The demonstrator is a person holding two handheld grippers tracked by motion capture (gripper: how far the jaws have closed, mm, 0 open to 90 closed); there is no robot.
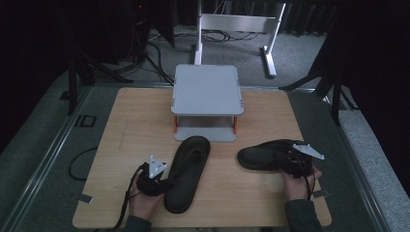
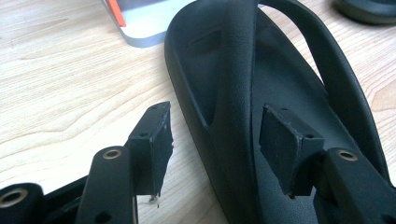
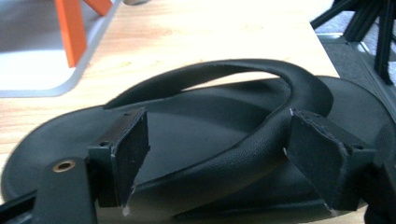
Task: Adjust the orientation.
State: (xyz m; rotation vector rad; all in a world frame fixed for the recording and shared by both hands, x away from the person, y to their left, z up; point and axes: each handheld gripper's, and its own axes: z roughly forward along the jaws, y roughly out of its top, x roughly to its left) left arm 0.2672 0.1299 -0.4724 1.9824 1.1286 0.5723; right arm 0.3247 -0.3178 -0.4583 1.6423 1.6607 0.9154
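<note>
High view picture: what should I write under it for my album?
Two black flip-flops lie on a wooden table before a grey shelf, an open tool at each.

My table point(image 1: 130, 121) is a pale wooden board, grain running crosswise. Directly on it: a small grey two-level stand point(image 1: 207, 89) with orange posts at the far middle, a black sandal point(image 1: 187, 174) lying lengthwise front left, and a second black sandal point(image 1: 263, 155) crosswise to its right.

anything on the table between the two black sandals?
No. High view shows bare wooden tabletop between the left sandal and the right sandal; the grey shelf stand sits behind that gap.
</note>
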